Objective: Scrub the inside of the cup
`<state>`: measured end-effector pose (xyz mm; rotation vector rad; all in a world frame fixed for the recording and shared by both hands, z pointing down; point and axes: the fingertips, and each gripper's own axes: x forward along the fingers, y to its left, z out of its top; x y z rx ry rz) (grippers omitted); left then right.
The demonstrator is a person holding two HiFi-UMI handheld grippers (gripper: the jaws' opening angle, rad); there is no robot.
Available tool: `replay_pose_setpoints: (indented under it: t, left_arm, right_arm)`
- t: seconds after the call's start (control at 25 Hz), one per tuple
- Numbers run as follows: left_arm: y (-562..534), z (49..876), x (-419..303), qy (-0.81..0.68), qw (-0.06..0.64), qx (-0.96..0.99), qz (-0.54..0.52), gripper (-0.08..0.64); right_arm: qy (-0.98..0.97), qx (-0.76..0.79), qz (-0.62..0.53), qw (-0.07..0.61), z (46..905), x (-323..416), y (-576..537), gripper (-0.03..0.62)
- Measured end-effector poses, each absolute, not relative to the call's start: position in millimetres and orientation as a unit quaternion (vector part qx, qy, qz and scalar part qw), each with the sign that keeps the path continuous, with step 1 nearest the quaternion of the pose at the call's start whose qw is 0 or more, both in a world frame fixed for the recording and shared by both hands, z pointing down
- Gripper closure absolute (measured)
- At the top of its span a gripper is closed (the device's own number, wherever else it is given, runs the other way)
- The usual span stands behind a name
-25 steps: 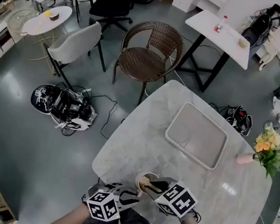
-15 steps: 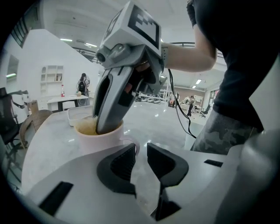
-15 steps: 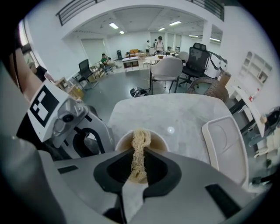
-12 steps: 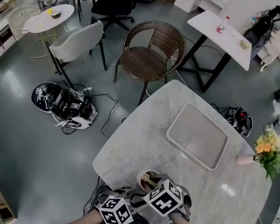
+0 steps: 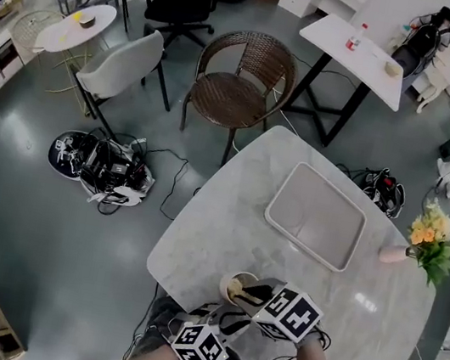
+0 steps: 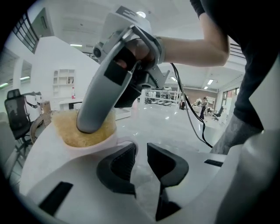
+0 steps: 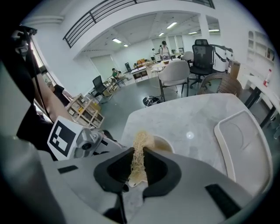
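Marble table (image 5: 224,235) w/ a pale tray (image 5: 315,215) lying on its far half, well apart from the work. Both grippers are at the table's near edge, close to the person.

R gripper (image 7: 138,151) points steeply down. Its jaws are clamped on a tan fibrous scrubber (image 7: 136,162), whose far end is stuffed into the cup (image 6: 94,146).

L gripper (image 6: 141,148) lies low at the cup's side. Its jaws are nearly together, tips nipping the cup's handle (image 6: 127,143).

The cup is small, white w/ a faint pink tint, and stands upright near the table's near-left corner. Its thin loop handle faces the L gripper. The mouth is round. The inside is almost filled w/ scrubber fibres, so the inner wall is mostly hidden. One grey R jaw is sunk into the mouth.
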<state>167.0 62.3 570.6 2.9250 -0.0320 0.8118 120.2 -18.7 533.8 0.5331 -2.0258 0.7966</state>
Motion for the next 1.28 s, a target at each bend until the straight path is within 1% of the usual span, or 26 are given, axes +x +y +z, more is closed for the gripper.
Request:
replay_pose_setpoints:
  t: [0.16, 0.36, 0.44, 0.56, 0.6, 0.68, 0.72, 0.84, 0.96, 1.08, 1.16, 1.28]
  left_arm:
    - [64, 573, 165, -0.010, 0.074, 0.960, 0.270, 0.465]
    - [66, 580, 127, 0.061, 0.129, 0.941, 0.306, 0.465]
    - [59, 584, 108, 0.077, 0.123, 0.934, 0.326, 0.465]
    - [23, 590, 89, 0.029, 0.102, 0.935, 0.337, 0.463]
    - [8, 590, 88, 0.006, 0.096, 0.938, 0.334, 0.434]
    - [-14, 590, 90, -0.016, 0.079, 0.941, 0.329, 0.306]
    - [-19, 591, 95, -0.010, 0.066, 0.942, 0.330, 0.263]
    - [-15, 597, 112, 0.060, 0.015, 0.938, 0.341, 0.181]
    - [-8, 603, 126, 0.129, -0.017, 0.928, 0.350, 0.144]
    - [-9, 601, 138, 0.157, -0.020, 0.927, 0.341, 0.135]
    - [-7, 601, 144, 0.168, -0.025, 0.926, 0.338, 0.135]
    - [-7, 604, 148, 0.160, -0.054, 0.925, 0.342, 0.137]
  right_arm:
    - [-0.819, 0.205, 0.311, 0.437, 535, 123, -19, 0.529]
    - [-0.816, 0.209, 0.313, 0.439, 537, 126, -20, 0.529]
    - [-0.813, 0.208, 0.309, 0.448, 538, 126, -19, 0.529]
    - [-0.804, 0.225, 0.296, 0.464, 539, 129, -22, 0.529]
    - [-0.798, 0.238, 0.296, 0.468, 540, 130, -24, 0.529]
    - [-0.784, 0.266, 0.301, 0.472, 542, 133, -27, 0.529]
    - [-0.778, 0.280, 0.306, 0.472, 543, 134, -29, 0.529]
    - [-0.761, 0.303, 0.320, 0.477, 548, 134, -28, 0.529]
    - [-0.749, 0.297, 0.291, 0.516, 556, 133, -29, 0.529]
    - [-0.741, 0.280, 0.265, 0.549, 565, 129, -29, 0.529]
    - [-0.747, 0.258, 0.253, 0.558, 569, 124, -27, 0.529]
    - [-0.771, 0.217, 0.222, 0.556, 569, 116, -22, 0.529]
